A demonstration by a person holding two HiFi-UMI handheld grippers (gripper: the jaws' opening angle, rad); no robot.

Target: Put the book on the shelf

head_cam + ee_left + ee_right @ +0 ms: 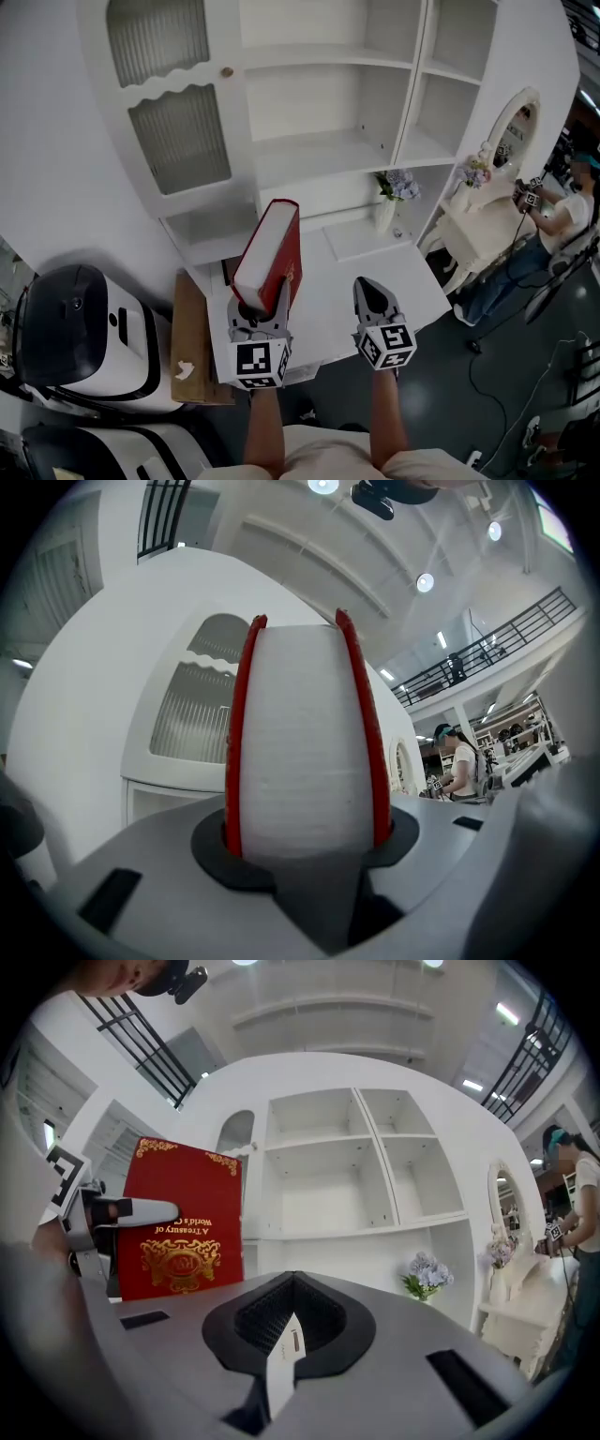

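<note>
**Item 1: book (270, 253).** Red hardcover with a gilt emblem on its cover. It is standing upright, page edge facing you, at the centre of the head view. It is hanging above the near left part of the white table (375, 272) and below the open compartments, so it is not yet on the shelf.

**Item 2: left claw (261, 314).** You are pinching the book's lower end with it. In the left gripper view both pads are pressing on the red covers, with the page block between them.

**Item 3: right claw (372, 292).** Lower centre-right of the head view. Its jaws are pressed together and carrying nothing of the task. A thin white strip (281, 1358) is showing at their seam, and you cannot tell what it is.

**Item 4: shelf (319, 155).** White unit filling the upper centre of the frame, with its open compartments looking bare.

**Item 5: vase of flowers (392, 197).** It is standing at the back of the table, to the right of the book.

**Handling note (judgement).**
- You are probably carrying the book toward a compartment.
- The grip is low on a tall book, so the top could swing. Lift slowly and hold the book vertical.
- Enter the opening bottom edge first, well clear of the vase.
- Set the book down fully before you loosen the pinch.
- The free right claw could steady the cover.
</note>
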